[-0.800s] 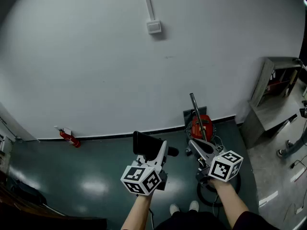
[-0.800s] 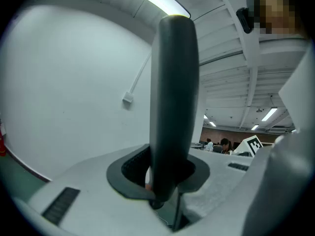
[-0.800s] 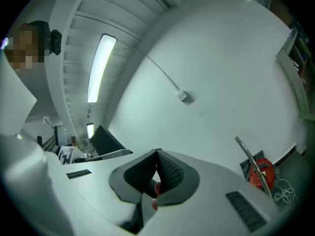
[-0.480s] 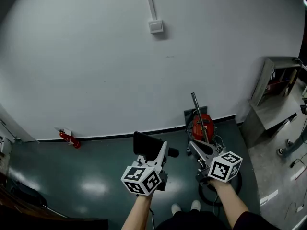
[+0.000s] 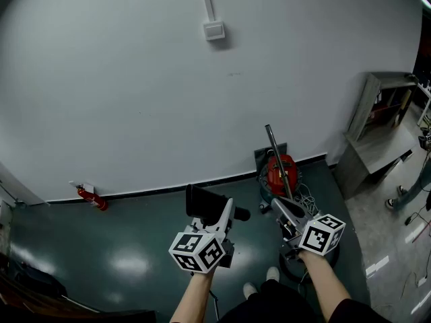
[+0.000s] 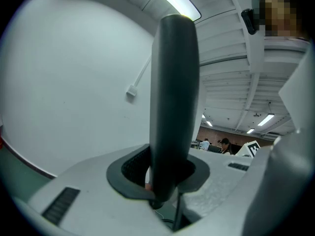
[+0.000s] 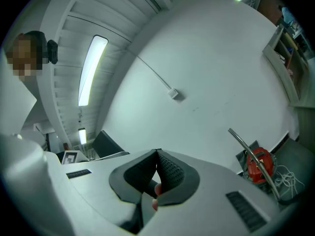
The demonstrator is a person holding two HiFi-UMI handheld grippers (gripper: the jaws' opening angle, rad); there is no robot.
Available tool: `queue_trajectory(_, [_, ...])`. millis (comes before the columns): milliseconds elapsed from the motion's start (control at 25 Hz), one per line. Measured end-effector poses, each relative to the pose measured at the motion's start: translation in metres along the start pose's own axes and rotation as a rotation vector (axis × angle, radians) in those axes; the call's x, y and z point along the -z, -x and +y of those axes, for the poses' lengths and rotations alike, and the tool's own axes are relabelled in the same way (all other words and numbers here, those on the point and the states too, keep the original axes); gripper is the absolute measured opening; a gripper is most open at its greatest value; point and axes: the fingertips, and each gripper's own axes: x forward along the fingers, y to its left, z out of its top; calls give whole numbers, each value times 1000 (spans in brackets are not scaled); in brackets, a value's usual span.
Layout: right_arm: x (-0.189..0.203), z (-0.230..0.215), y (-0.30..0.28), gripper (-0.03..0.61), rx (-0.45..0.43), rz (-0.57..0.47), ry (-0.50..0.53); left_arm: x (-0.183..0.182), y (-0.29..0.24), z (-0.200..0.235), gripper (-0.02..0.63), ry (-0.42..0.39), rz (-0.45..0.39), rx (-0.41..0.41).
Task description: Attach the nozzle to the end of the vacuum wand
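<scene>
Near wall [image 5: 121, 79], left claw [image 6: 165, 178] grips nozzle [image 6: 174, 92], seemingly level.

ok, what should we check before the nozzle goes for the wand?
1. Nozzle gripped: ok. The left gripper is shut on the black nozzle, which stands upright between its pads.
2. Right gripper free: ok. The right gripper has its jaws together on nothing. It must open before it can steady anything.
3. Wand end bare: ok. The metal wand rises from the red vacuum by the wall, with nothing on its top end.
4. Nozzle at the wand end: not ok. They are clearly apart.
5. Nozzle socket facing the wand: cannot tell.
</scene>
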Motion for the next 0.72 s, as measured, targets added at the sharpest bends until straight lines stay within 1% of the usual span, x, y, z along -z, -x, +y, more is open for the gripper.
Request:
queue_trajectory(120, [2,-12,-2,17,21,7,-8,3,-10,8,91,-2,14,2])
queue_trajectory(320, [-5,-36,-17,17,45,14,-22,5,-37,23,91,23,35,9])
queue_trajectory(720, [-25,-89,-61,17,65,32,-52,6,-101,53,91,40,77,9])
